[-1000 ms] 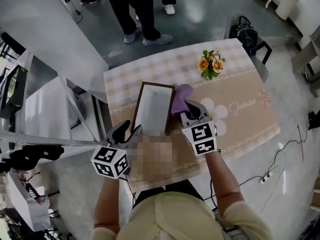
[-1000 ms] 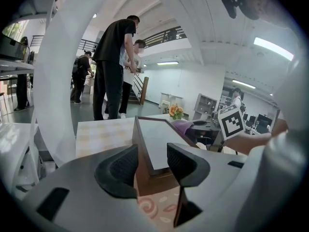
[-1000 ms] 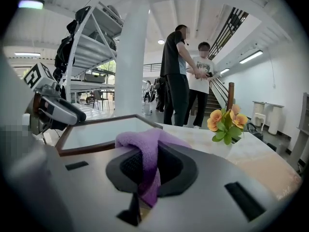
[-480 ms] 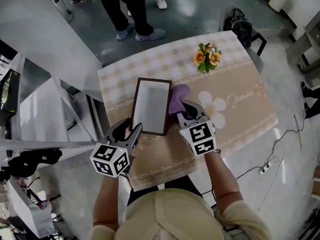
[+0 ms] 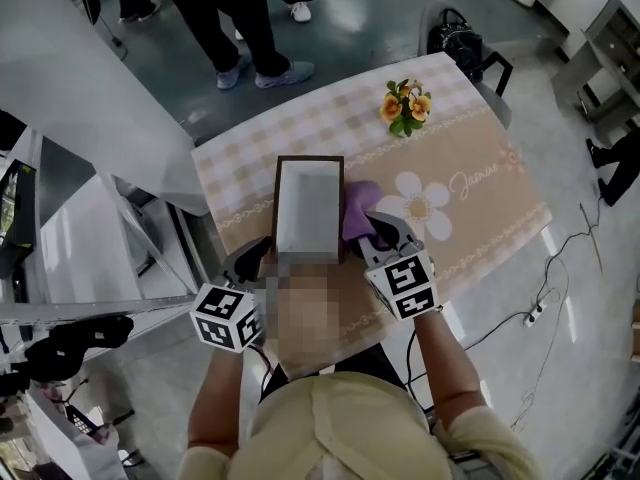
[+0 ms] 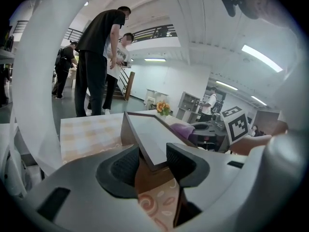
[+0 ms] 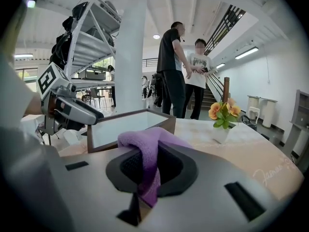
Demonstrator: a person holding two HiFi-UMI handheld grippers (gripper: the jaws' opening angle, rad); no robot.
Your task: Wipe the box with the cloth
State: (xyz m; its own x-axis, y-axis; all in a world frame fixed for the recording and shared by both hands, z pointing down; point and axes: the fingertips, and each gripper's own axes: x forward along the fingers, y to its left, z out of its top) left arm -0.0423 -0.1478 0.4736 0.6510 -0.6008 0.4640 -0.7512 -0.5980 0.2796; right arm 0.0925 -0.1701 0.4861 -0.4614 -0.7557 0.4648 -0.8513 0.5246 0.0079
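Box (image 5: 308, 206) points lengthwise away; left gripper (image 6: 153, 159) clamps its near corner.

Here's the counter (image 5: 480, 218) — checked at the far end, tan with a white daisy print nearer. Far side, a small pot of orange flowers (image 5: 405, 108). In the middle, the dark-framed box (image 5: 308, 208), pale top up — and the purple cloth (image 5: 358, 208) bunched against its right edge.

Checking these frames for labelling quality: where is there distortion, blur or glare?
Head view: a mosaic patch covers the near end of the box; elsewhere sharp. Left gripper view: strong fisheye bend, black corners, bright ceiling light strip. Right gripper view: same fisheye; cloth in the right tongs reads clear.
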